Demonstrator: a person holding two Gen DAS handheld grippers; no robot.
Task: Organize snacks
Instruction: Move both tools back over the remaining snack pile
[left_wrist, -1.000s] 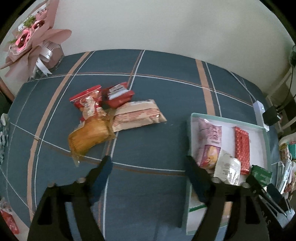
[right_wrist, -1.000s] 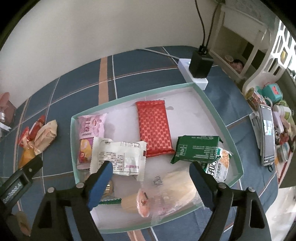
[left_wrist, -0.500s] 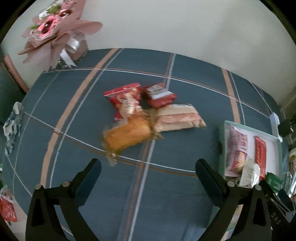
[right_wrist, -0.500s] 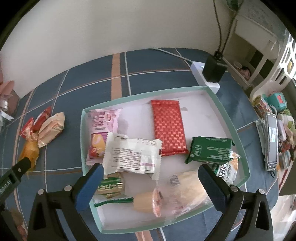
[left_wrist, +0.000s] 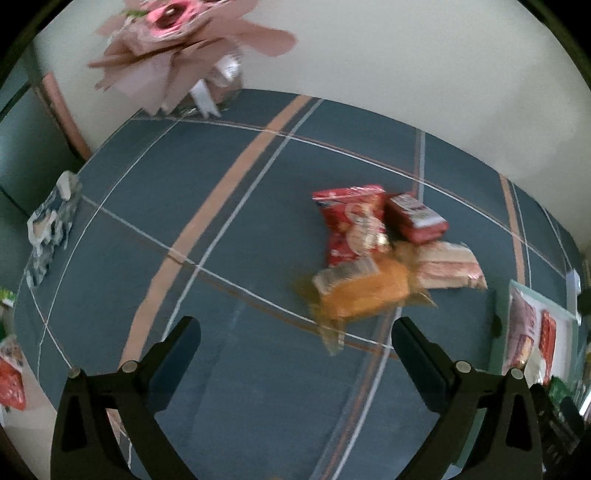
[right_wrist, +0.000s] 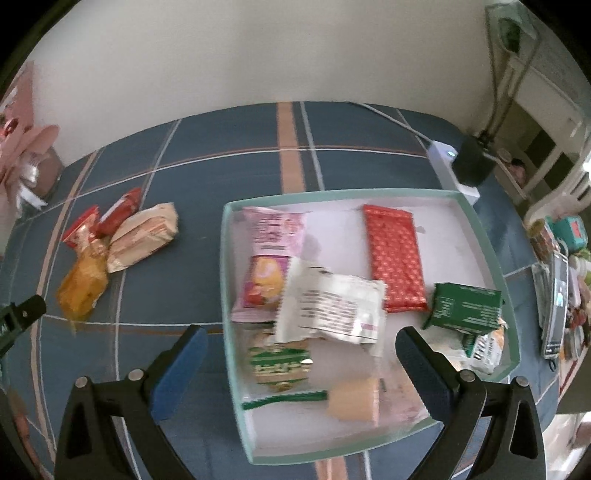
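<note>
**Left wrist view: four snacks loose on cloth, both grippers empty**

Left wrist cam, blurred: left gripper (left_wrist: 295, 332) hangs over the blue plaid tablecloth (left_wrist: 221, 387), fingers spread wide, nothing btwn them. Pile of snacks sits just beyond the right finger: orange bag (left_wrist: 364, 291) nearest, long axis running left-right w/ a slight tilt, crimped end pointing toward the gripper. Behind it a red bag (left_wrist: 351, 225), long axis roughly front-to-back. Small red pack (left_wrist: 415, 218) touches its right side. Beige pack (left_wrist: 448, 266) lies beside the orange bag, long axis left-right. All four touch or overlap. Pink bouquet (left_wrist: 177, 55) at far left by the wall.

Right wrist cam: right gripper (right_wrist: 301, 354) fingers also spread wide, holding nothing, above the near part of the tray (right_wrist: 491, 254). Left finger is over cloth, right finger over the tray. In the tray: pink bag (right_wrist: 271, 254), long axis front-to-back; white pack (right_wrist: 332, 306) overlapping it, lying crosswise; red wafer pack (right_wrist: 395, 254), long axis front-to-back; green pack (right_wrist: 465, 306) at right wall; small green-gold pack (right_wrist: 279, 363) near front. Power strip (right_wrist: 448, 162) sits behind the tray.
</note>
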